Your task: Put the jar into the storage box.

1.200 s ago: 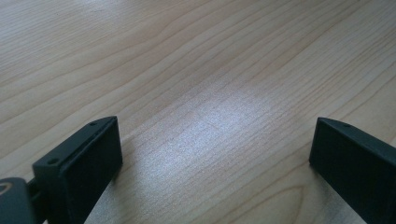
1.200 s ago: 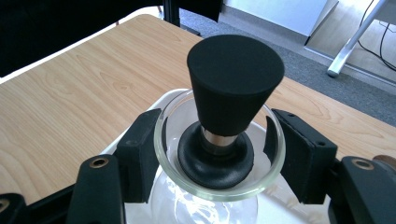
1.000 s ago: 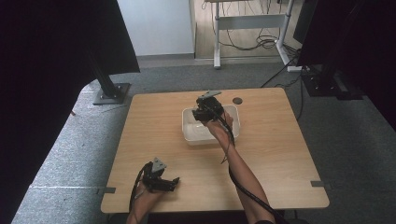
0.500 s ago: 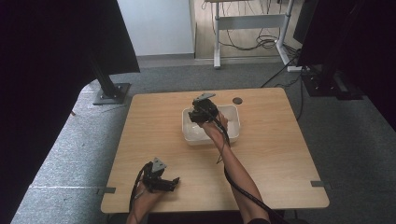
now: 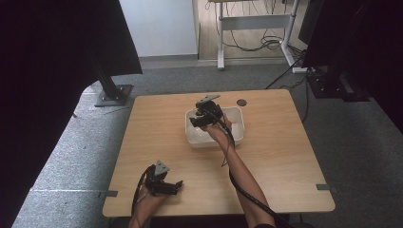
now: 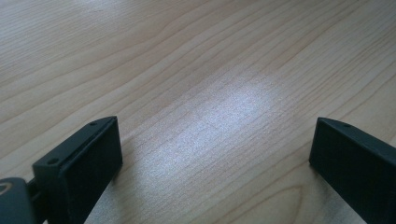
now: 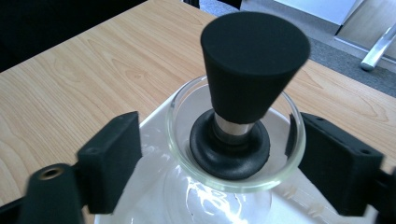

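While jaws gape: right tool (image 7: 212, 163) | glass flask (image 7: 236, 140); conical black stopper (image 7: 250, 60)

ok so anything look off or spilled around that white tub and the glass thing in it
Nothing stands out. The glass vessel sits in the white tub with its black stopper seated in the neck, apparently upright. No spill or break shows on the wooden table. The right gripper brackets the glass rim, jaws apart; the left gripper rests open.

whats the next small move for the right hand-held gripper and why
Probably close the jaws. The right hand-held gripper is open, its jaws either side of the glass dish that holds the black stopper over the white tub; one jaw looks not yet touching.
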